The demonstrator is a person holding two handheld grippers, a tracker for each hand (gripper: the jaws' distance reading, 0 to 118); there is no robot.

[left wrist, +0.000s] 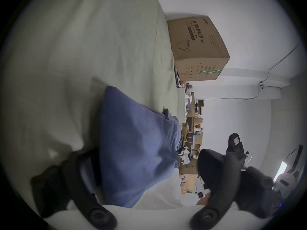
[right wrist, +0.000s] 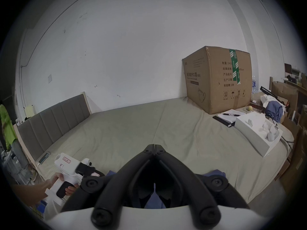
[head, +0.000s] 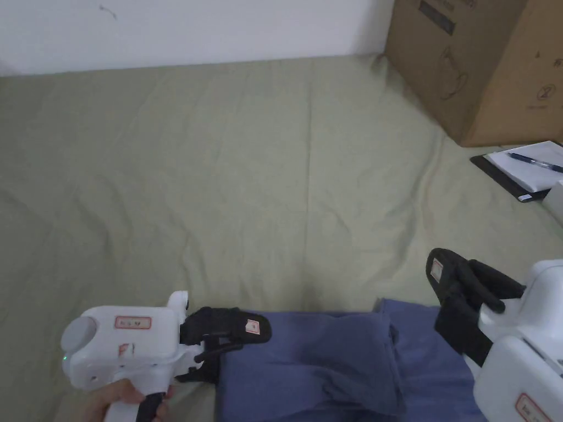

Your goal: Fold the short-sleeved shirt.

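A blue short-sleeved shirt (head: 330,362) lies bunched at the near edge of the bed, with a folded layer hanging over its middle. My left gripper (head: 236,354) is turned sideways at the shirt's left edge. In the left gripper view this gripper (left wrist: 141,154) stands open, jaws wide apart, and the shirt (left wrist: 136,142) lies between them unpressed. My right gripper (head: 440,269) hovers above the shirt's right end and points away from me. In the right gripper view its tips (right wrist: 154,146) meet with nothing between them, and the blue cloth (right wrist: 154,198) shows below.
The green bed sheet (head: 220,165) stretches wide and wrinkled ahead. A big cardboard box (head: 473,60) stands at the far right, with a notebook and pen (head: 528,170) in front of it. A white box (right wrist: 255,134) lies at the right edge, and a grey headboard (right wrist: 49,122) on the left.
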